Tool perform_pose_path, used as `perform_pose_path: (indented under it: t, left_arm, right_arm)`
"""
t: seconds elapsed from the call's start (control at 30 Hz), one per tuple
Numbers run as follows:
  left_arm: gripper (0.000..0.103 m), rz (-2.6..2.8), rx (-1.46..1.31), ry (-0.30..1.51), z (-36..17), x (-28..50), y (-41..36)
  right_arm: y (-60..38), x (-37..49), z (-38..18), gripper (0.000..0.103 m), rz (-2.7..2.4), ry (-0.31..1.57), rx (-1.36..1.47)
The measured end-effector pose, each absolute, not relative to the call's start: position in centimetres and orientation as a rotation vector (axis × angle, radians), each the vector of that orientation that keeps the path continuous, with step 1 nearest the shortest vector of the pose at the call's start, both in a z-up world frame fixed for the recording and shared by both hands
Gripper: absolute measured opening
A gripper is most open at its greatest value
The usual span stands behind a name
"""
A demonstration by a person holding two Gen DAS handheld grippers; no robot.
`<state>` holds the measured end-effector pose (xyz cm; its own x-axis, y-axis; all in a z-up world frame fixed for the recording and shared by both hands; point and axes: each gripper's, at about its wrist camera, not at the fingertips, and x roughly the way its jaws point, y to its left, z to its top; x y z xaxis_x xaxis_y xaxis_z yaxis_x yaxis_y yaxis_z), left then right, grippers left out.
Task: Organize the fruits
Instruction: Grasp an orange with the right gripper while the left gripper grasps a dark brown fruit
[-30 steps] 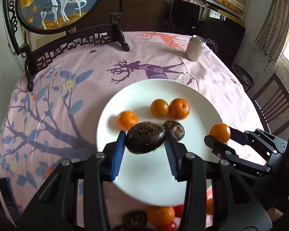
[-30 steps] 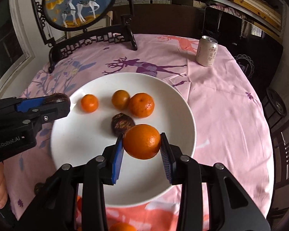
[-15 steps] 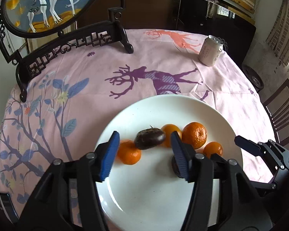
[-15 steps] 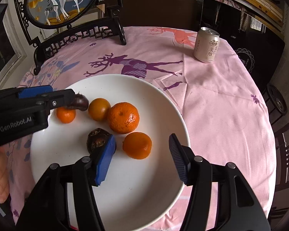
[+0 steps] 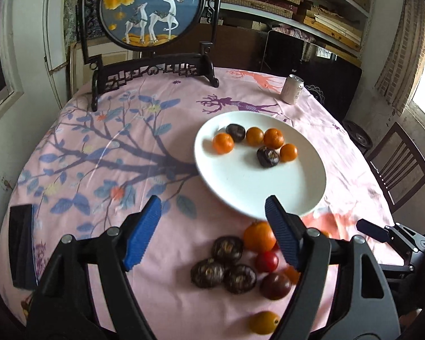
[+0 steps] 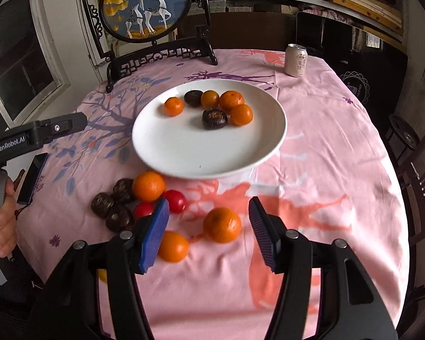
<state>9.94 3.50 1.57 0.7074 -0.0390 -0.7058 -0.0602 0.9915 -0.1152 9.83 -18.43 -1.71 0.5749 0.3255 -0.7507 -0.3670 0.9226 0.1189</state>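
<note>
Right gripper (image 6: 208, 233) open over orange (image 6: 222, 224), plate (image 6: 184, 153) beyond

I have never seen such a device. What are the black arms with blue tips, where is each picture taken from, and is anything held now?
A person holds one set of tongs in each hand, with a camera on each looking along its fingers. One picture is from the left tongs, the other from the right tongs. Both are open and hold nothing. On the pink tablecloth a white plate carries four oranges and two dark fruits. More fruit lies loose nearby, such as an orange.
</note>
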Motion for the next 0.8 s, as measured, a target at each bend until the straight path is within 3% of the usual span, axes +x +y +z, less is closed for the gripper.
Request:
perform_pose_path:
  t: [0.37, 0.67, 0.8]
  left_arm:
    - [0.077, 0.045, -0.135, 0.838, -2.3, 4.3, 4.8]
    - [0.077, 0.088, -0.118, 0.903, -5.0, 3.9, 6.5]
    - [0.077, 0.089, -0.114, 0.929, -5.9, 4.0, 6.8]
  right_arm:
    - [-17.5, 6.1, -2.4, 0.059, 0.411, 0.882, -0.072]
    - [-16.1, 6.7, -6.9, 0.059, 0.428, 0.945, -0.092]
    - [-15.2, 7.9, -7.9, 0.053, 0.455, 0.966, -0.100]
